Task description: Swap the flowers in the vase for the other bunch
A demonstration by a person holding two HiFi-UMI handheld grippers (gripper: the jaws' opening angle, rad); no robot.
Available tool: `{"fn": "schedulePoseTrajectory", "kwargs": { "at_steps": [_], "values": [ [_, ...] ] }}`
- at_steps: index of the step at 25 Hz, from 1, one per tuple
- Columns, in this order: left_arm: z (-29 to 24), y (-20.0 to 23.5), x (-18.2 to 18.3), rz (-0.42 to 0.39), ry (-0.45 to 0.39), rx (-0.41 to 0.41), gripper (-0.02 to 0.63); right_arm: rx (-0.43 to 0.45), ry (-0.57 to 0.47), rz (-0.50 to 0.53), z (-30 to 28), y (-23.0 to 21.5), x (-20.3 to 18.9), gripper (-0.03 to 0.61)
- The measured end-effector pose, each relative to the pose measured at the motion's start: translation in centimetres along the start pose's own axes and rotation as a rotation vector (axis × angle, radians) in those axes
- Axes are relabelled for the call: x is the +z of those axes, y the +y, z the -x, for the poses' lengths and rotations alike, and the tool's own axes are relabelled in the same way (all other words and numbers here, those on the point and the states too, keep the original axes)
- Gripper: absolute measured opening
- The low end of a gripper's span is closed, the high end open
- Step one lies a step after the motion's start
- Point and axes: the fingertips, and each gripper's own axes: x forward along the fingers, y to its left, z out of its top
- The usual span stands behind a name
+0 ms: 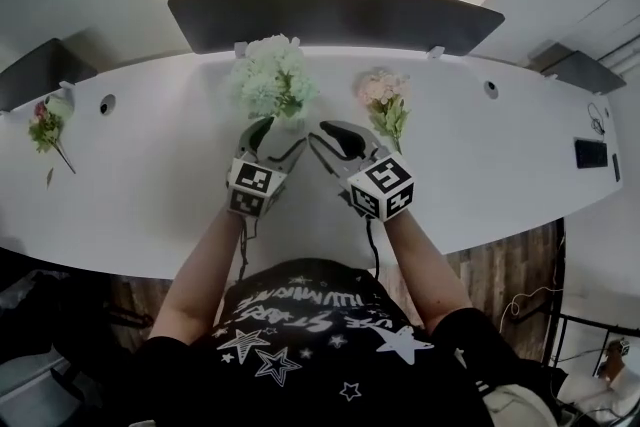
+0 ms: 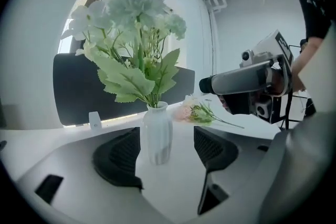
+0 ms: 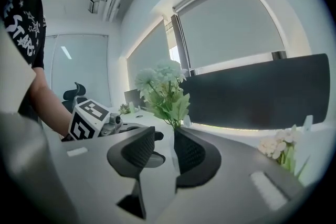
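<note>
Left gripper view has the left tongs [image 2: 167, 136] released, one jaw each side of the white vase [image 2: 156, 134], neither pad touching it. Beside them the right tongs [image 3: 164, 136], also unclenched and empty, point toward it. In the vase stands the pale green bunch [image 2: 134, 34]; the pink bunch [image 2: 194, 112] lies beyond on the desk [image 1: 480, 165]. Pulling the flowers out before the vase is clamped would likely topple this narrow, top-heavy vase.

Person: black short-sleeved T-shirt [image 1: 300, 315], white stars and lettering. Left claw [image 1: 278, 137], right claw [image 1: 335, 137]: pale grey bodies, black ribbed pads [image 2: 118, 157], white cubes [image 1: 383, 187] with black square markers, thin dark cables [image 1: 243, 250].
</note>
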Motion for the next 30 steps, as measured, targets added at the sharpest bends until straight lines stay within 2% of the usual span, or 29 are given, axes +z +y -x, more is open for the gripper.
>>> {"fn": "schedulePoseTrajectory", "kwargs": {
  "at_steps": [5,10,11,14,19,26,30],
  "values": [
    [3.2,0.1,0.0,0.016,-0.039,0.009,0.307,-0.046,-0.034,-0.042,1.0,1.2,0.3,0.1],
    [7.0,0.5,0.4,0.044,-0.112,0.009,0.298,-0.103,-0.059,-0.073,1.1,2.9,0.2,0.048],
    [7.9,0.6,0.5,0.047,-0.122,0.011,0.276,-0.115,-0.065,-0.081,1.2,3.3,0.1,0.041],
    [10.3,1.1,0.0,0.049,-0.136,0.034,0.132,-0.14,-0.078,-0.116,1.4,4.7,-0.4,0.017],
    [13.9,3.3,-0.5,0.138,-0.174,0.077,0.035,-0.182,-0.083,-0.148,1.6,6.8,-1.0,0.003],
    [16.1,3.9,-2.2,0.112,-0.154,0.035,0.009,-0.265,-0.073,-0.21,3.0,9.3,-3.8,0.003],
    [17.0,2.9,-2.0,0.101,-0.162,0.018,0.008,-0.286,-0.049,-0.227,4.2,9.9,-5.4,0.003]
  ]
}}
